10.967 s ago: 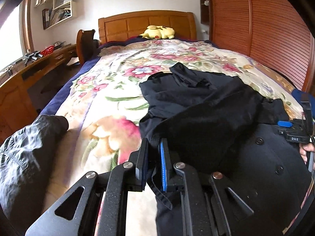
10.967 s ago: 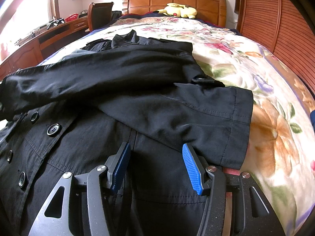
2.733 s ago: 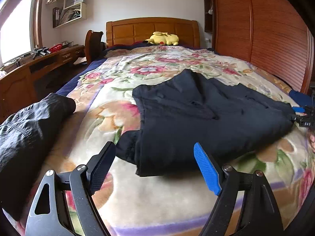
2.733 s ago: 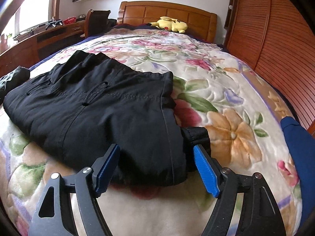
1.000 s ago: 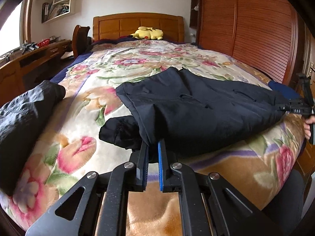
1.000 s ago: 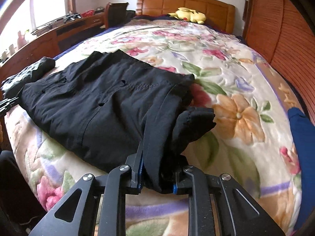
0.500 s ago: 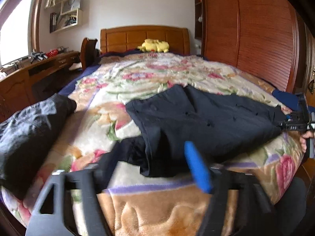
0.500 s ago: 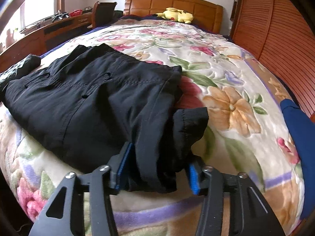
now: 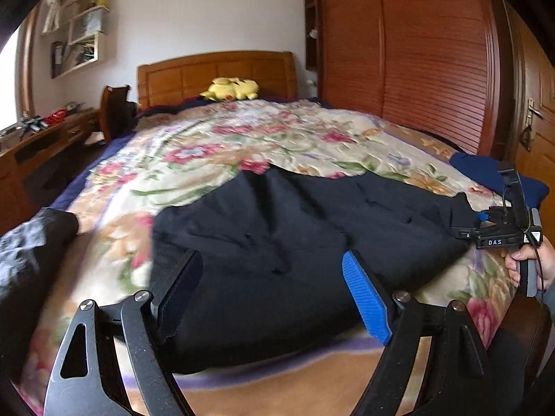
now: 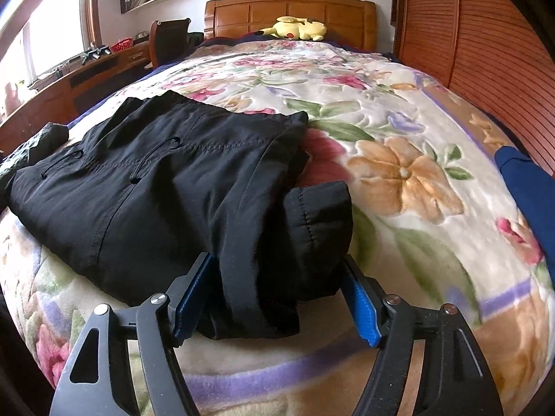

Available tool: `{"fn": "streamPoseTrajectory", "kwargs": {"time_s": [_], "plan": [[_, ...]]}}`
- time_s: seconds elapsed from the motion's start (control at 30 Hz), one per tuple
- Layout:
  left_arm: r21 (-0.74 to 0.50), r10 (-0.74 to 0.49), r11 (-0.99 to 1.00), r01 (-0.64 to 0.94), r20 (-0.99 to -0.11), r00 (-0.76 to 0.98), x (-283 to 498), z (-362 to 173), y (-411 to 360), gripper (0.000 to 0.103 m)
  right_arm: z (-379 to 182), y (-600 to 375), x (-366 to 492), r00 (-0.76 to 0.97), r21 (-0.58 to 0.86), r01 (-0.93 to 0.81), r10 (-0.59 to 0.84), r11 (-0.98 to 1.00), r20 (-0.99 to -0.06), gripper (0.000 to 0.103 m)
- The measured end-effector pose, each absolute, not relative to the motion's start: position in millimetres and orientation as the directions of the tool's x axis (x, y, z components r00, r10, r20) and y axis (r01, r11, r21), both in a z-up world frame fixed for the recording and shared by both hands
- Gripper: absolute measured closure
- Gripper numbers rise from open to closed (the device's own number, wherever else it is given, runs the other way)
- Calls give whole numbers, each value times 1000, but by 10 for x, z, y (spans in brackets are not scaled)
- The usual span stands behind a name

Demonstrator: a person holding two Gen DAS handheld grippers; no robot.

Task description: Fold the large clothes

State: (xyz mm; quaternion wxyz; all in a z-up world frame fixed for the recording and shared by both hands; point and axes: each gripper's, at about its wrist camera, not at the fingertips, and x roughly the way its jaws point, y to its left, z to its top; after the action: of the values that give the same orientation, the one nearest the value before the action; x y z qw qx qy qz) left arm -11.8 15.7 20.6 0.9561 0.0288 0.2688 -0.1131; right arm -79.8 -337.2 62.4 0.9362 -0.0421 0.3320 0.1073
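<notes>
Black coat folded into a compact bundle at the foot of the bed, both grippers letting go.

The black coat (image 10: 166,187) lies folded on the floral bedspread (image 10: 399,111), so the fold looks nearly done; a sleeve cuff (image 10: 317,215) pokes out on the right and probably needs tucking. The right gripper (image 10: 277,294) is opening, its fingers either side of the coat's near corner without pinching it. The left gripper (image 9: 274,294) stands spread wide, holding nothing. The coat sits close to the bed's near edge; plenty of open bedspread beyond, a dark garment (image 9: 31,249) left, blue cloth (image 10: 530,187) right.
</notes>
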Motion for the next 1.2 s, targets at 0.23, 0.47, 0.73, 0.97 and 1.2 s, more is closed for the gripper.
{"fn": "streamPoseTrajectory", "kwargs": {"time_s": [0.23,0.47,0.73,0.97,1.2], "plan": [[-9,-238,959,284,-571,786,7,-13,-140,20,738,-3399,-990,787,-22,-213,158,977,-597,29],[1,-243,953,303,-595,766,75,-179,-275,20,939,-3489,-1184,834,26,-194,179,981,-522,25],[-19,-254,951,308,-615,747,64,-352,-283,20,802,-3406,-1070,816,26,-171,157,985,-557,24],[13,-236,951,308,-614,753,24,-416,-297,19,697,-3467,-871,795,99,-121,156,988,-587,19],[-13,-260,948,318,-610,749,31,-412,-251,19,591,-3469,-781,758,150,-98,172,984,-629,15]]}}
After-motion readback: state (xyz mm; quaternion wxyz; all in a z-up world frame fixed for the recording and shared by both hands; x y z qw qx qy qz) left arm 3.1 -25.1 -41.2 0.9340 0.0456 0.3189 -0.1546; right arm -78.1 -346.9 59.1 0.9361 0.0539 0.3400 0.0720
